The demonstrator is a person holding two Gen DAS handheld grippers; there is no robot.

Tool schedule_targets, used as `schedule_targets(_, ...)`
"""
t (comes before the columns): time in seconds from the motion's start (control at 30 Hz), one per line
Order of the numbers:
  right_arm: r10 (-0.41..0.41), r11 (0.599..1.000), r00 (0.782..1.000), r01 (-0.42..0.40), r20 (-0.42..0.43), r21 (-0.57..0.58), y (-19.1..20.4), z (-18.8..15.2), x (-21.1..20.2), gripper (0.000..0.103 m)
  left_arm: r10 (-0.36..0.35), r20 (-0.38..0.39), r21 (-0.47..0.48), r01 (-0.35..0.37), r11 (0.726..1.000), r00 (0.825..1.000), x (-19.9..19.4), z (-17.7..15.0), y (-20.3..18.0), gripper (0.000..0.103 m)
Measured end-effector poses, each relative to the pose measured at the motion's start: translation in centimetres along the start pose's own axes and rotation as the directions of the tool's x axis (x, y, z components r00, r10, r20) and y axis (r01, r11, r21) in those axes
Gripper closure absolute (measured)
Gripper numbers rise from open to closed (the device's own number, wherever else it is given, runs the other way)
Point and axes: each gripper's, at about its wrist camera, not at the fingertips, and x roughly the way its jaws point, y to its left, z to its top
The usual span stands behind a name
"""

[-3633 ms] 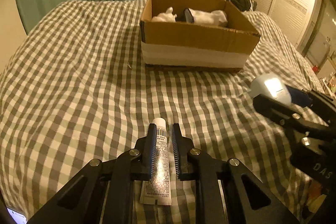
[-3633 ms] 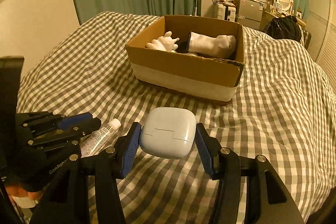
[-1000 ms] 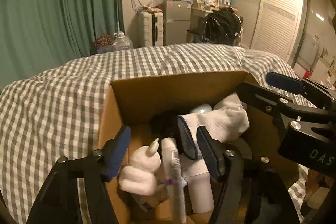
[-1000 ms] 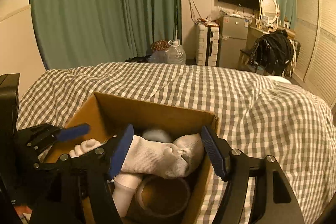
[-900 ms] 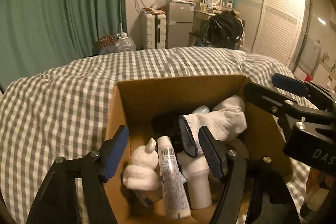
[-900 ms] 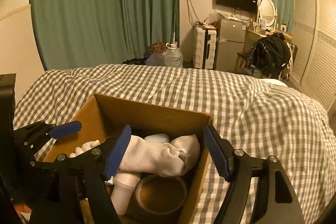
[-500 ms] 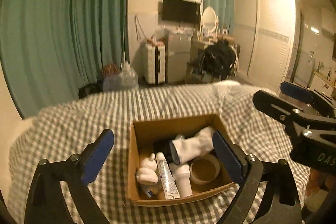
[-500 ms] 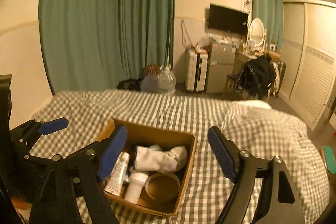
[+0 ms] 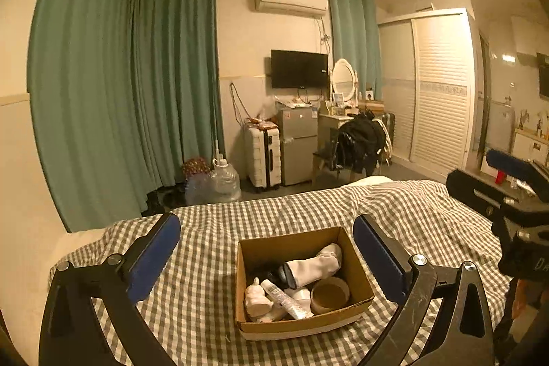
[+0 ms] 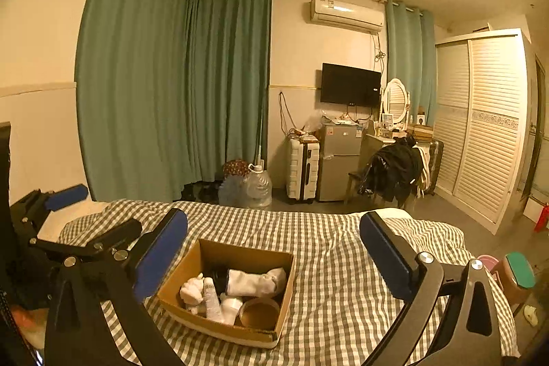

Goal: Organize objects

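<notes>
A cardboard box [image 9: 358, 276] sits on the checked bed, also in the right wrist view [image 10: 286, 283]. It holds a white tube [image 9: 282, 298], a white sock [image 9: 314, 266], a white figurine [image 9: 255, 300] and a tape roll [image 9: 330, 294]. The tube [image 10: 212, 299], sock [image 10: 255, 282] and tape roll [image 10: 259, 311] show in the right wrist view too. My left gripper [image 9: 267, 254] is open and empty, high above and behind the box. My right gripper [image 10: 274, 254] is open and empty, also raised well back from the box.
The checked bed [image 9: 411, 215] spreads around the box. Beyond it stand green curtains [image 9: 137, 98], a white suitcase [image 9: 260, 156], a small fridge [image 9: 296, 144], a chair with a black jacket [image 9: 360, 143] and a louvred wardrobe [image 9: 439, 88].
Both grippers let go of the tube and the white case inside the box, opened wide, and have pulled up and back, so the box now looks small and far below.
</notes>
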Motion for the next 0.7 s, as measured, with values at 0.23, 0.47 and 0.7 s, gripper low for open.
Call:
schedule_targets(0.23,-0.013,1.0,1.0,0.013,0.004,-0.004,1.0,-3.7,-0.3,0.002,0.065,0.04,-0.013,-0.064,0.998,0.997,-0.5,-3.1,0.2,0.0)
schedule_targets(0.47,-0.057,0.998,0.998,0.057,-0.005,-0.009,1.2,-8.8,2.1,0.002,0.118,0.016,-0.051,-0.117,0.992,0.993,0.1,-8.2,0.8,0.0)
schedule_targets(0.7,-0.132,0.991,0.991,0.132,0.006,-0.024,0.9,-13.7,3.6,0.002,0.13,-0.074,-0.069,-0.135,0.988,0.989,2.0,-12.7,1.6,0.0)
